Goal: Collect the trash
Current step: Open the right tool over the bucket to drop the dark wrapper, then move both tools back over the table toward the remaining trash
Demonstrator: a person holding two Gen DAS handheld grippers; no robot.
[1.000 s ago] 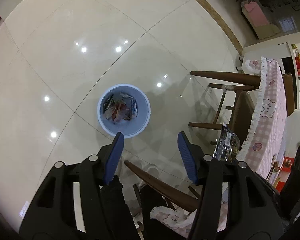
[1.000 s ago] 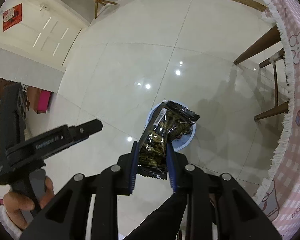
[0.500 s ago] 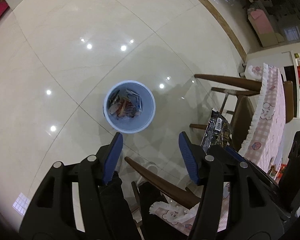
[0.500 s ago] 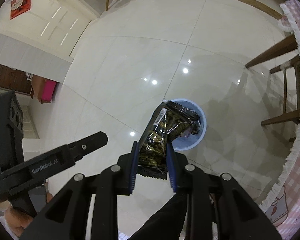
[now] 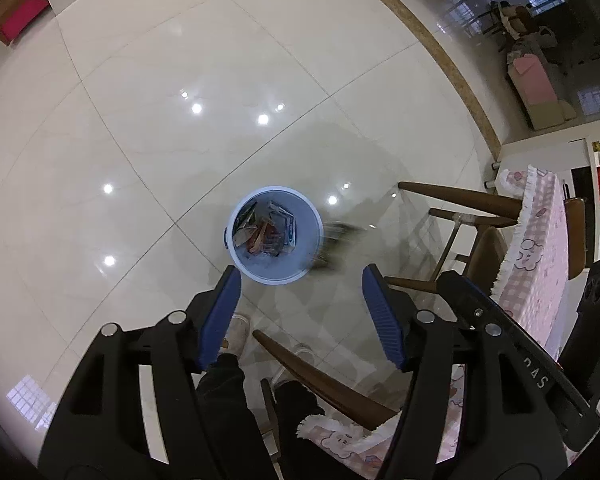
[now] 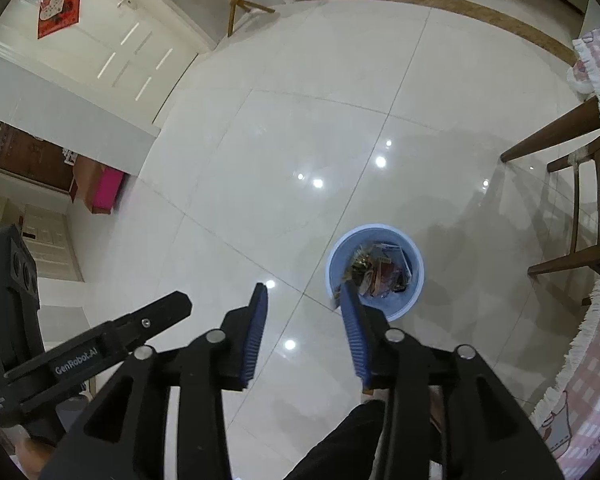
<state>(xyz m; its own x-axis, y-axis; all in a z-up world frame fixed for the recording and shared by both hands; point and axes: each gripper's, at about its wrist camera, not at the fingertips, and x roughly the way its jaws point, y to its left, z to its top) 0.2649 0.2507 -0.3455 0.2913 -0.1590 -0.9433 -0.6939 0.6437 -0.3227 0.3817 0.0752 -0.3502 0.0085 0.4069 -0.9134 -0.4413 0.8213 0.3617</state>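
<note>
A light blue trash bin point(image 5: 274, 236) stands on the tiled floor, with several wrappers inside; it also shows in the right wrist view point(image 6: 374, 270). A dark snack bag point(image 5: 336, 240) is a motion-blurred streak beside the bin's right rim, in mid-fall. In the right wrist view a dark wrapper point(image 6: 360, 266) lies at the bin's left inner side. My left gripper point(image 5: 300, 284) is open and empty, high above the bin. My right gripper point(image 6: 304, 302) is open and empty, above and left of the bin.
Wooden chairs point(image 5: 460, 208) and a table with a pink checked cloth point(image 5: 536, 248) stand to the right. The person's legs and shoes point(image 5: 236, 332) are below the left gripper. A pink box point(image 6: 108, 190) sits by the far wall.
My right gripper opened and let go of the dark snack bag, which dropped toward the bin. The left gripper stayed open and shifted a little.
</note>
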